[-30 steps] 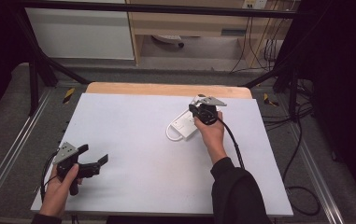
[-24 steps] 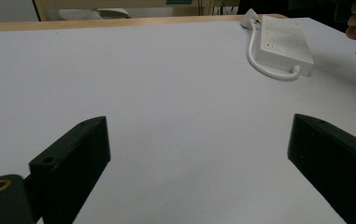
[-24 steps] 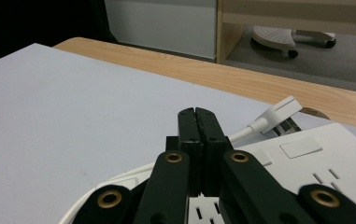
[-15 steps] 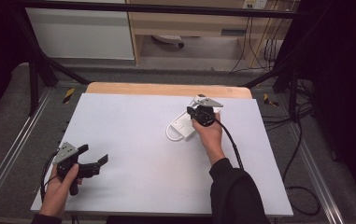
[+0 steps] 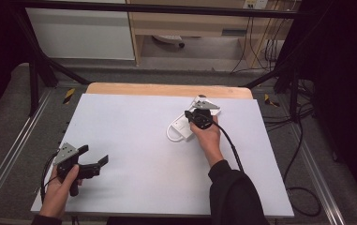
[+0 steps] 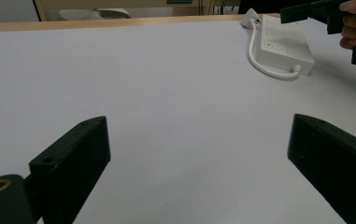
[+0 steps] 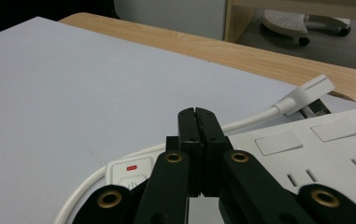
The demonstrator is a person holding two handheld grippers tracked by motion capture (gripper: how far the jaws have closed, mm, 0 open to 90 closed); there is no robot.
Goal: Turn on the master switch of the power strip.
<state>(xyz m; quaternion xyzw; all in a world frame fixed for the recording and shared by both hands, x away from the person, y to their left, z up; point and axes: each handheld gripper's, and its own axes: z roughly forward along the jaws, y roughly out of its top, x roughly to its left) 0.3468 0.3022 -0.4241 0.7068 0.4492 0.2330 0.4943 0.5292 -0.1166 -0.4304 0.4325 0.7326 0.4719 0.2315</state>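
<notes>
— White plastic, that's the power strip (image 5: 182, 126), lying flat on the pale desk (image 5: 134, 122) toward its far right part, with its white cord (image 6: 271, 70) looped along its near edge and the plug (image 7: 309, 93) lying by the wooden strip at the back.

— And the right claw (image 5: 189, 115)?

— Right over the strip. Its jaws are pressed together with nothing between them, tips poised just above the end of the strip that carries the red-marked switch (image 7: 130, 169). I can't tell from where I stand whether the tips actually touch the casing.

— So it has hold of nothing?

— Nothing that I can see. The hand (image 5: 207, 137) behind it reaches in from the near right.

— What about the left claw (image 5: 97, 161)?

— Well apart from the strip, down at the near left corner of the desk. Its jaws are spread wide, empty, pointing across the bare surface toward the strip far off on the other side.
</notes>
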